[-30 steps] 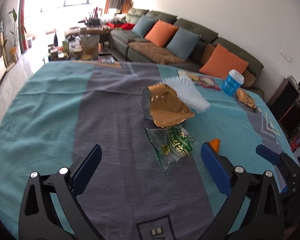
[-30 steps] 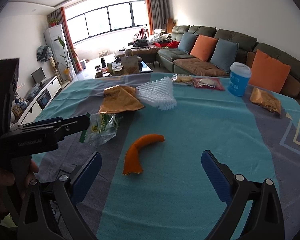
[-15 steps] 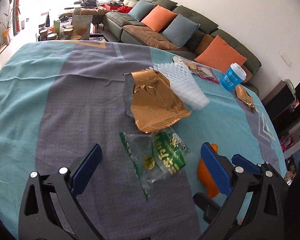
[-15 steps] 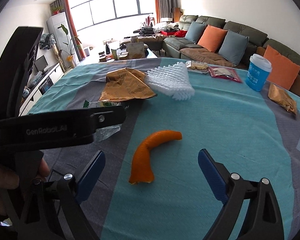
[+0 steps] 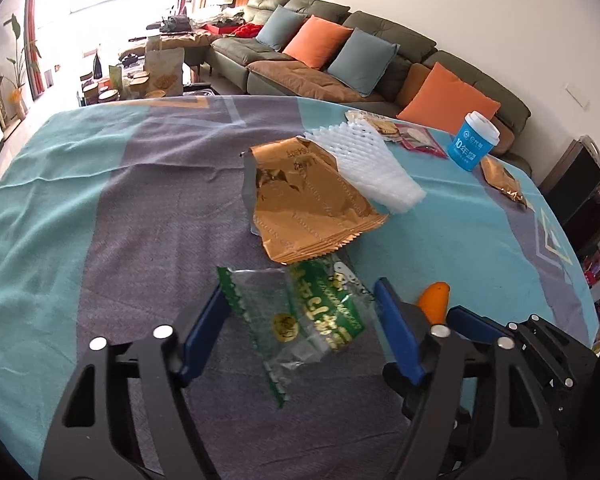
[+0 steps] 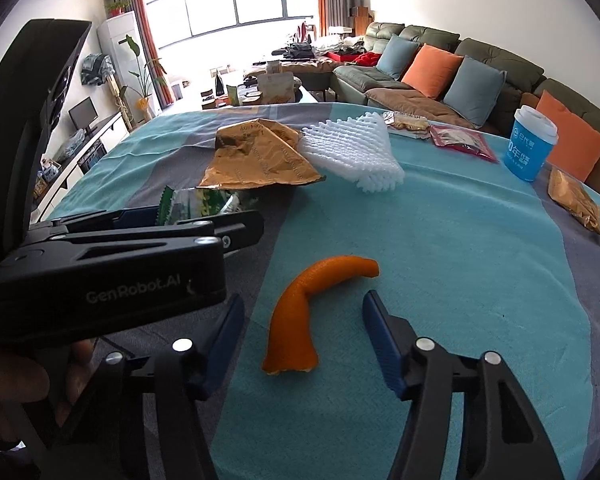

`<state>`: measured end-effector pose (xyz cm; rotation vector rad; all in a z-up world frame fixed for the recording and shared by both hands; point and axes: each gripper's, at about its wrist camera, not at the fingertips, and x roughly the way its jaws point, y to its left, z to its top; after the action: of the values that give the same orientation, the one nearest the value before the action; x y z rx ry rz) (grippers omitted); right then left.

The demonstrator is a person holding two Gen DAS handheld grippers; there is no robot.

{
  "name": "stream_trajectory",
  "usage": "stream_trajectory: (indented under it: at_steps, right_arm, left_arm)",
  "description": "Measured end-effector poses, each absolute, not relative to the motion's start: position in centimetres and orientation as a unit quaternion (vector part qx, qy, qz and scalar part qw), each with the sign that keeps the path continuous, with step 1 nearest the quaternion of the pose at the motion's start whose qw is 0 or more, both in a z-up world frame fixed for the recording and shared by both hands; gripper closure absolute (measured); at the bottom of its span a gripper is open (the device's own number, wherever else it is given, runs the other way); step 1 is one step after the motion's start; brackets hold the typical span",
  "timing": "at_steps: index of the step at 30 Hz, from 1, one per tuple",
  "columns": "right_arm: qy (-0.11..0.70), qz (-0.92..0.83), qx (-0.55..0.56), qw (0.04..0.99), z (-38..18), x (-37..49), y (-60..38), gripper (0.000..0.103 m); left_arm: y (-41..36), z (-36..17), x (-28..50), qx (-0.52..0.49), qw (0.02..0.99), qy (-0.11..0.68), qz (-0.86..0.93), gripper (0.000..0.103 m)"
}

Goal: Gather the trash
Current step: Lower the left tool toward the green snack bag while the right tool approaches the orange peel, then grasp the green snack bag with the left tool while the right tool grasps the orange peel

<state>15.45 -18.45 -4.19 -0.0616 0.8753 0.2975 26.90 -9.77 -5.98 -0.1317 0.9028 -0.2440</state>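
A clear wrapper with green print lies flat on the grey band of the tablecloth, between the blue pads of my left gripper. Its jaws are closing and the pads stand beside the wrapper's edges without squeezing it. A curved strip of orange peel rests on the teal cloth between the pads of my right gripper. Those jaws are closing too, with a gap on each side of the peel. The two grippers sit side by side, the left gripper just left of the right one.
Beyond the wrapper lie a crumpled gold bag and a white foam net. Farther right are a red packet, a blue paper cup and a small gold packet. A sofa stands behind the table.
Both grippers came forward and down, so the wrapper and the peel now lie between their pads. Both pairs of jaws have narrowed from wide open.
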Motion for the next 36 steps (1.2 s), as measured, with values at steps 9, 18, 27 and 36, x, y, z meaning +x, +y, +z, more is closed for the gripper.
stream_trajectory:
  at_steps: [9,18,27,36]
  right_arm:
    - [0.42,0.144,-0.021,0.896,-4.3,15.1,-19.1,0.087]
    - [0.413,0.151,-0.01,0.898,-3.9,14.0,-19.4,0.092]
    - [0.391,0.147,-0.006,0.909,-2.3,12.7,-19.9,0.093]
    - [0.359,0.152,-0.006,0.921,0.1,11.0,-19.7,0.093]
  left_arm:
    - [-9.3,-6.0,26.1,-0.073,0.893,0.423,-0.131,0.06]
    - [-9.3,-5.8,24.7,-0.075,0.894,0.416,-0.148,0.075]
    - [-8.8,-3.9,22.4,-0.075,0.902,0.394,-0.163,0.078]
    - [-6.9,-0.3,18.6,-0.065,0.923,0.347,-0.154,0.078]
